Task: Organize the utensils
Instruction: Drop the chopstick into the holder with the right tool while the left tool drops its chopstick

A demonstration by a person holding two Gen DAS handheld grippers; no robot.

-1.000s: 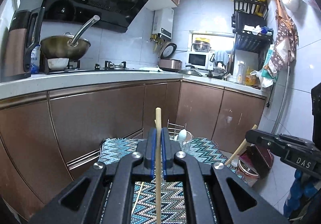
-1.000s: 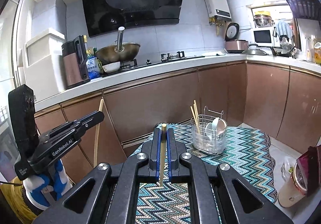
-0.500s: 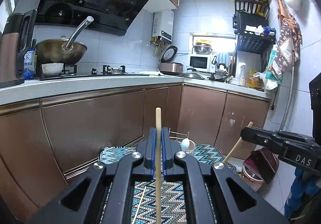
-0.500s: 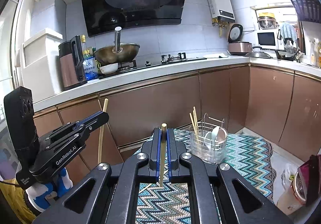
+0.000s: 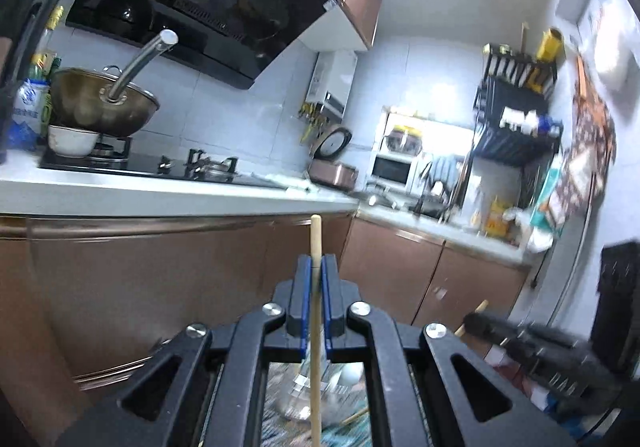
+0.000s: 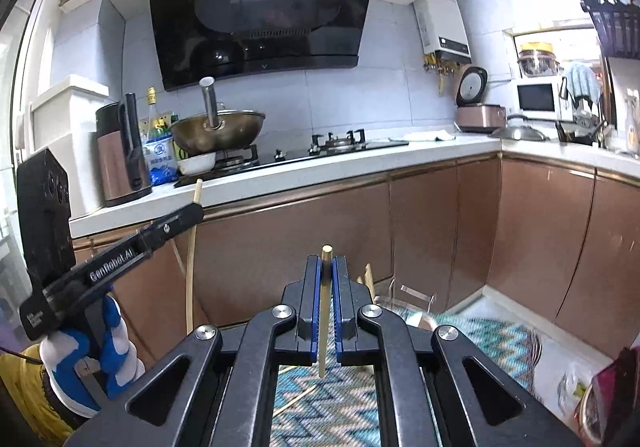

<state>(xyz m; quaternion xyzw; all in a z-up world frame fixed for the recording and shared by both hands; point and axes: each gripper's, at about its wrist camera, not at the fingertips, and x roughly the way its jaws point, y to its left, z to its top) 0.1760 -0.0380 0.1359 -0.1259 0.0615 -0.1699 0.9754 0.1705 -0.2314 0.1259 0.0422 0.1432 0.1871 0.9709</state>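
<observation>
My left gripper is shut on a wooden chopstick that stands upright between its blue pads. My right gripper is shut on a second wooden chopstick, also upright. The clear utensil holder with a white spoon sits below the left gripper, mostly hidden by the jaws; in the right wrist view its wire rim and several chopsticks show just right of the right gripper. The left gripper also shows at the left of the right wrist view, raised above the mat.
A zigzag-patterned mat covers the surface below, with a loose chopstick lying on it. Brown cabinets and a white countertop with a wok stand behind. A red bag sits at the right.
Both grippers have risen and tilted up with their chopsticks. The utensil holder has slid lower in both views, under the left gripper's jaws.
</observation>
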